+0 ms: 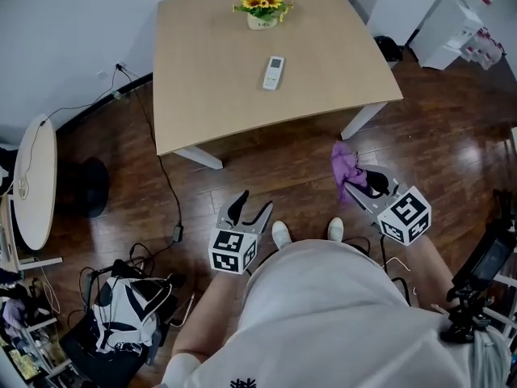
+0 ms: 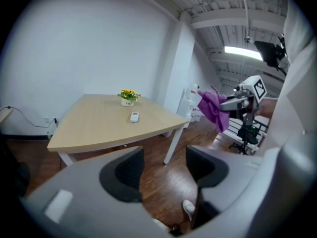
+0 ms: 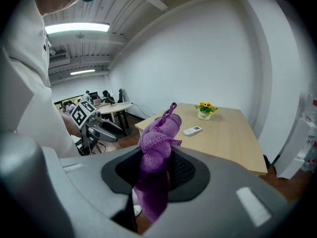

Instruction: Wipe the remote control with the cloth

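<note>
A white remote control (image 1: 274, 73) lies on the light wooden table (image 1: 202, 103), some way ahead of both grippers. It also shows small in the left gripper view, remote (image 2: 134, 116), and in the right gripper view, remote (image 3: 192, 130). My right gripper (image 1: 361, 181) is shut on a purple cloth (image 1: 346, 169), which bunches above the jaws and hangs below them, cloth (image 3: 157, 142). My left gripper (image 1: 250, 205) hangs over the wood floor short of the table, jaws a little apart with nothing between them. From the left gripper view the cloth (image 2: 214, 108) is off to the right.
A pot of yellow flowers (image 1: 262, 9) stands on the table beyond the remote. A round white table (image 1: 36, 176) is at the left, and a chair with a bag and cables (image 1: 129, 305) at the lower left. White shelving (image 1: 468, 23) stands at the far right.
</note>
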Tool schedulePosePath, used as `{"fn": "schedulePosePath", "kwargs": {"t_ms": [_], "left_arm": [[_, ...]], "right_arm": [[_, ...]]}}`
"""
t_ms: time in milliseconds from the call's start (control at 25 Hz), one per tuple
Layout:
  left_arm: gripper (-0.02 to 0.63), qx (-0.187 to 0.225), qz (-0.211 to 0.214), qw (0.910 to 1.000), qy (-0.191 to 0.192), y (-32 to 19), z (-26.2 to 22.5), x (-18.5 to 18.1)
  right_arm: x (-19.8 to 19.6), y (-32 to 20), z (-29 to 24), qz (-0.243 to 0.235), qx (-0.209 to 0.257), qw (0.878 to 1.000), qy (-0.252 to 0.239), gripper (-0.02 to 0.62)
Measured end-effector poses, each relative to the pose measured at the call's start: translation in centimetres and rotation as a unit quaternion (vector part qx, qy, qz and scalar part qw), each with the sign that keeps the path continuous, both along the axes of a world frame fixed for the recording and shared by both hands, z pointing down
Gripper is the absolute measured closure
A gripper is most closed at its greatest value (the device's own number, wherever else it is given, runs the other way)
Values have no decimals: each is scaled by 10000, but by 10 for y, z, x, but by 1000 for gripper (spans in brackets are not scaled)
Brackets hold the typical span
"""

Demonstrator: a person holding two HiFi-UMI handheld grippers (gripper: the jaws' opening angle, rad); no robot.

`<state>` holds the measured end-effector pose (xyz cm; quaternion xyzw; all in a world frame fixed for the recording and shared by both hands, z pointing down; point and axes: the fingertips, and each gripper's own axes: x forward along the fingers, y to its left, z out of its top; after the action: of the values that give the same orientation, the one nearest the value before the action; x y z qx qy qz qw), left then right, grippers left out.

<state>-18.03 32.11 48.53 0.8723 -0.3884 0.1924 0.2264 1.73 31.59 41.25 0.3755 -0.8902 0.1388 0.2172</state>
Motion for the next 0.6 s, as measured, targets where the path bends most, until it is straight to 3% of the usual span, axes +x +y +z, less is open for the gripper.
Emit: {"fn": "schedulePosePath", "kwargs": {"t_ms": [160, 320, 600], "left_arm": [[319, 10, -129, 9999, 70, 5, -5, 16], [319, 103, 38, 9999, -16, 15, -5, 35], [319, 93, -21, 9999, -69, 7, -13, 62]], "right_arm": [[6, 10, -10, -122, 74, 9999, 4, 471], [16, 31, -2, -102, 49, 9999, 23, 471], [43, 20, -11, -176, 89, 9998, -60, 471]]}}
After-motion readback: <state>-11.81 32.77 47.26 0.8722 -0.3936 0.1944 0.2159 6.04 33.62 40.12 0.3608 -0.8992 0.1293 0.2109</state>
